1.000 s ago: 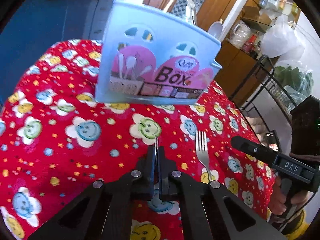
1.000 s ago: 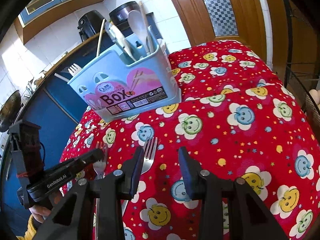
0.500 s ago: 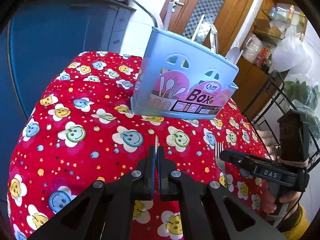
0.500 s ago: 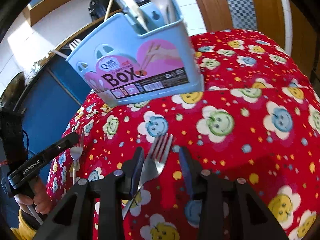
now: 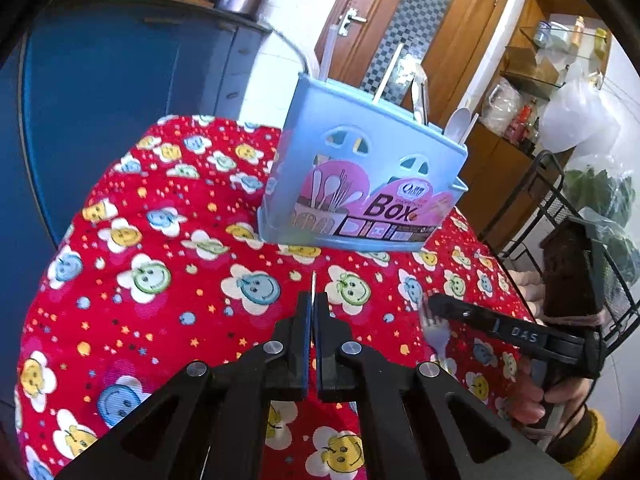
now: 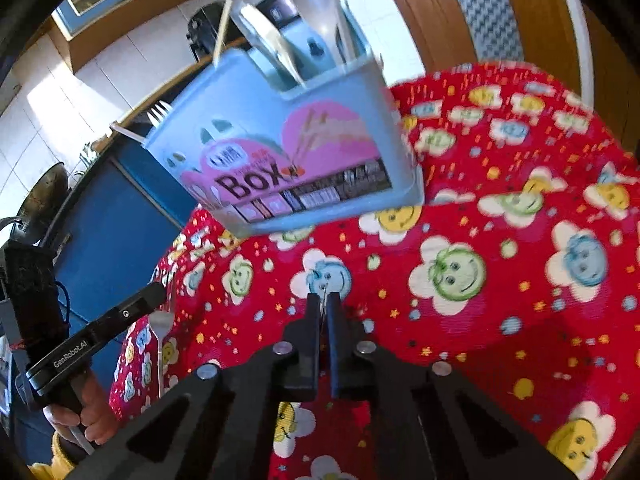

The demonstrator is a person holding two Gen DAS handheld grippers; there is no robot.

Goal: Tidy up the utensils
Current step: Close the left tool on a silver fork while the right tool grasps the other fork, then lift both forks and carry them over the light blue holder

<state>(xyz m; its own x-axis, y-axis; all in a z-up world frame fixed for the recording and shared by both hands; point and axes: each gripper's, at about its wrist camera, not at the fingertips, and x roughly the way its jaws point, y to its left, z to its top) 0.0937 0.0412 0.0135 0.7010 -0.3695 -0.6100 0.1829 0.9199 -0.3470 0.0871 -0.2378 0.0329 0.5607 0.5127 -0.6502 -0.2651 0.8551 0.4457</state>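
Note:
A light blue utensil box stands on the red smiley-flower tablecloth, with spoons, chopsticks and a fork sticking out of it. My left gripper is shut on a metal fork, which shows only as a thin edge in the left wrist view. Its handle hangs down below the fingers. My right gripper is shut on a second fork, whose tines poke out past the fingers. Both grippers are short of the box, the left one to its left front and the right one to its right front.
A blue cabinet stands behind the table on the left, with a wooden door beyond the box. A black wire rack and shelves with bags are close to the table's right edge. A hand in a yellow sleeve holds the right gripper.
The right gripper's jaws have closed on the fork that lay between them on the cloth. The left gripper kept its fork and drew back a little from the box.

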